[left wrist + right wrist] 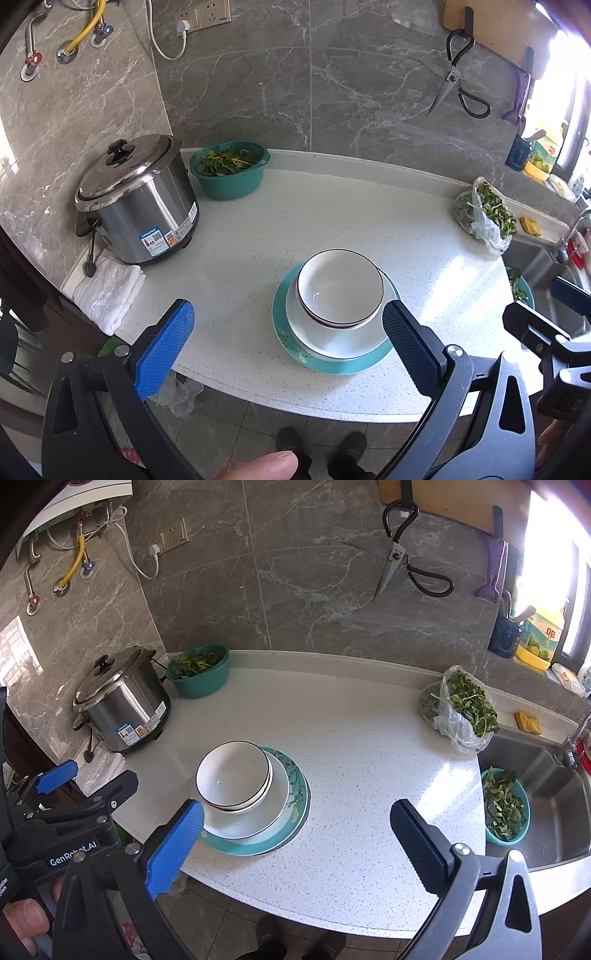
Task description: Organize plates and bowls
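Observation:
White bowls with dark rims (pixel 340 288) (pixel 233 773) are nested on a white plate (pixel 343 341) (pixel 258 816), which lies on teal patterned plates (pixel 354 363) (pixel 291 794) near the counter's front edge. My left gripper (pixel 288 332) is open above the counter's front edge, its right finger (pixel 410 343) just beside the stack and nothing between the fingers. My right gripper (pixel 297 829) is open too, its left finger (pixel 177 843) next to the stack's front rim. Each gripper shows at the other view's edge.
A steel rice cooker (pixel 138 199) and a folded white towel (pixel 107 291) sit at the left. A green basin of greens (pixel 229 168) stands by the wall. A bag of greens (pixel 461 709), a sink (pixel 546 801) with a teal strainer (pixel 506 808), and hanging scissors (pixel 402 554) are at the right.

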Action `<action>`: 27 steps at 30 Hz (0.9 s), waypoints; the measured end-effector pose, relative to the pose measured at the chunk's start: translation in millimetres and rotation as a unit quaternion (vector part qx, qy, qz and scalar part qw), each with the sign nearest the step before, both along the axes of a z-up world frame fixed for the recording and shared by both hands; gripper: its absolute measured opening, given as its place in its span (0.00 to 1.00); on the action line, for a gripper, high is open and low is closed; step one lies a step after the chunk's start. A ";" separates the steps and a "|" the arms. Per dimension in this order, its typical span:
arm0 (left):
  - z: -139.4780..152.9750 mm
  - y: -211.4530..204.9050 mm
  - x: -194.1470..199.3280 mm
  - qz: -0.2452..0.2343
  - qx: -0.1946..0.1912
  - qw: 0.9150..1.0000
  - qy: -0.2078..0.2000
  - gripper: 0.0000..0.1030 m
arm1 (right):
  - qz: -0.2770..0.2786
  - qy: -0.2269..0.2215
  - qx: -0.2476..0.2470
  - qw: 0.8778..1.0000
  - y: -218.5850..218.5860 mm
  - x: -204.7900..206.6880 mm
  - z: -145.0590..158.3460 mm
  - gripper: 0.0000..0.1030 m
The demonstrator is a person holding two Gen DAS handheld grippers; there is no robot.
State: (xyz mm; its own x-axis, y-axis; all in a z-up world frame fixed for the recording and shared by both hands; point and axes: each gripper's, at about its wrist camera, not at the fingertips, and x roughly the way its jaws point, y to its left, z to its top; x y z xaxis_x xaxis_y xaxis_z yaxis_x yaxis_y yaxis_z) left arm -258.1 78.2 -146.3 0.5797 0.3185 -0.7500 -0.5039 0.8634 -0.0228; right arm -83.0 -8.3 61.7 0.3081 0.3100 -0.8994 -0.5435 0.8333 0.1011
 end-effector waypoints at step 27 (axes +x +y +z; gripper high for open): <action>-1.5 1.2 7.5 0.003 -0.003 1.000 -0.001 1.00 | 0.001 0.001 -0.001 1.000 4.9 9.4 -1.6 1.00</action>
State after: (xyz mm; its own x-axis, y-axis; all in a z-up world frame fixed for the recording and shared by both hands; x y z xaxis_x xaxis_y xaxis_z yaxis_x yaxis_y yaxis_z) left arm -250.6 79.4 -147.8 0.5790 0.3166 -0.7513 -0.5085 0.8606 -0.0292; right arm -73.6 -3.4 60.1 0.3066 0.3091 -0.9002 -0.5442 0.8329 0.1007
